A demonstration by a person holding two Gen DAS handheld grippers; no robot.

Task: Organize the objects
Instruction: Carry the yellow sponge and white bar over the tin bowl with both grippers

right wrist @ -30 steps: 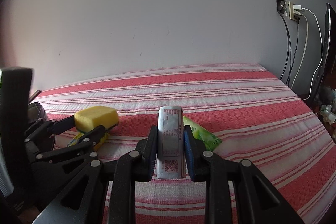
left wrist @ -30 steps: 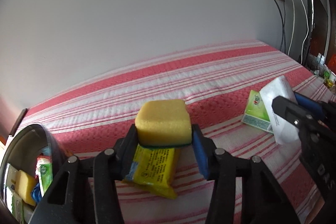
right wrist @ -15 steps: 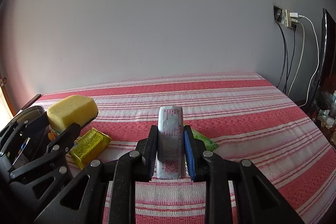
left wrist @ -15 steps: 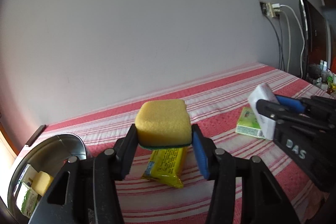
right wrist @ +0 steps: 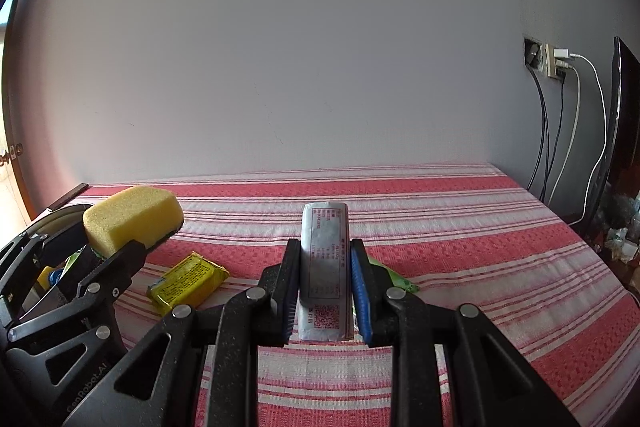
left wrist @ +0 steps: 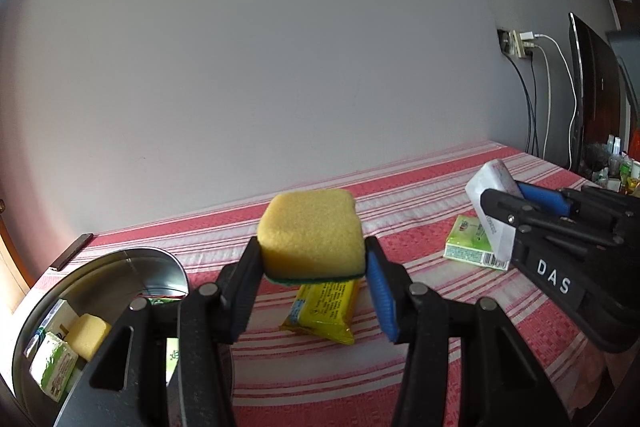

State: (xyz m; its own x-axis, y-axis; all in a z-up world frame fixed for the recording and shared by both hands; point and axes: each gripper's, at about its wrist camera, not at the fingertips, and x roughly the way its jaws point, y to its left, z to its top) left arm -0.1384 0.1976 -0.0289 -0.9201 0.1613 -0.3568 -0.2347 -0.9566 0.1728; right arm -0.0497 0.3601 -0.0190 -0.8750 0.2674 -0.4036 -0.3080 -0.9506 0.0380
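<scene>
My left gripper (left wrist: 312, 255) is shut on a yellow sponge (left wrist: 310, 233) with a green underside and holds it above the red striped bed. It also shows at the left of the right wrist view (right wrist: 132, 223). My right gripper (right wrist: 325, 259) is shut on a silver-white packet (right wrist: 324, 267), also seen in the left wrist view (left wrist: 492, 203). A yellow packet (left wrist: 324, 311) lies on the bed below the sponge. A green packet (left wrist: 470, 241) lies under the right gripper. A metal bowl (left wrist: 132, 267) at the left holds several items, including another sponge (left wrist: 86, 333).
The red and white striped cover (right wrist: 460, 227) spreads across the bed against a plain wall. A wall socket with cables (right wrist: 552, 63) and a dark screen (left wrist: 596, 95) stand at the right. A dark flat object (left wrist: 74, 251) lies at the far left edge.
Both grippers have risen from the bed with their loads. The left gripper has pulled back, so the bowl and the yellow packet show more fully.
</scene>
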